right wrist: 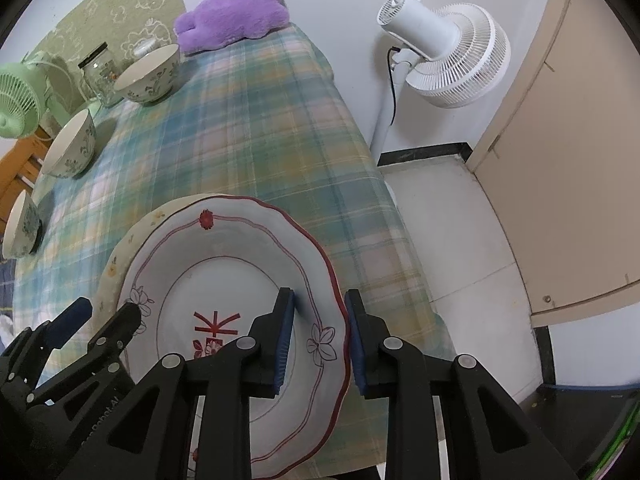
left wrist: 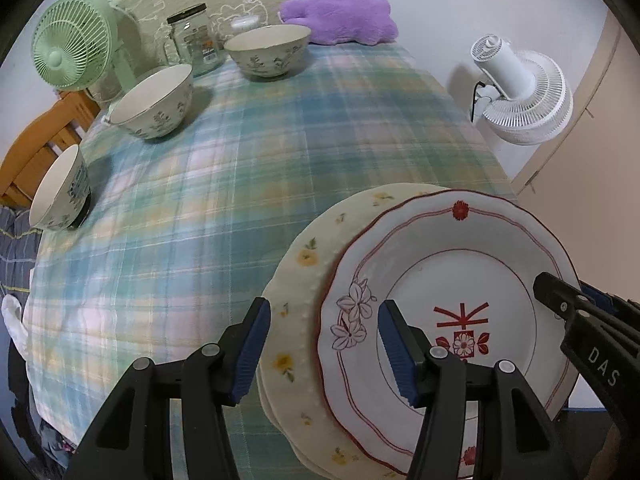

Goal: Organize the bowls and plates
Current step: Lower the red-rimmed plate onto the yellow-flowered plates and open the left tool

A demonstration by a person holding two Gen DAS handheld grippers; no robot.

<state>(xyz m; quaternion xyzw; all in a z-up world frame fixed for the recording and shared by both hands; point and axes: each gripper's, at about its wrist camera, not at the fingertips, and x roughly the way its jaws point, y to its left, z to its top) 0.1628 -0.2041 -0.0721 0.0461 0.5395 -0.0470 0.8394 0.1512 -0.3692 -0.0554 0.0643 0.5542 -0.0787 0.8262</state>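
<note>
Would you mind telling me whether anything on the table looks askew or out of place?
The red-rimmed plate sits off-centre on the yellow-flowered plate, shifted toward the table's edge rather than stacked squarely. Three floral bowls stand scattered and unstacked along the far side. Nothing looks spilled or broken.

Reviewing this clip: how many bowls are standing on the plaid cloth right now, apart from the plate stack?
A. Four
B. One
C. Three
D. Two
C: the left wrist view shows three floral bowls along the far-left side of the plaid cloth: one by the jar, one in front of the green fan, one at the left edge.
</note>
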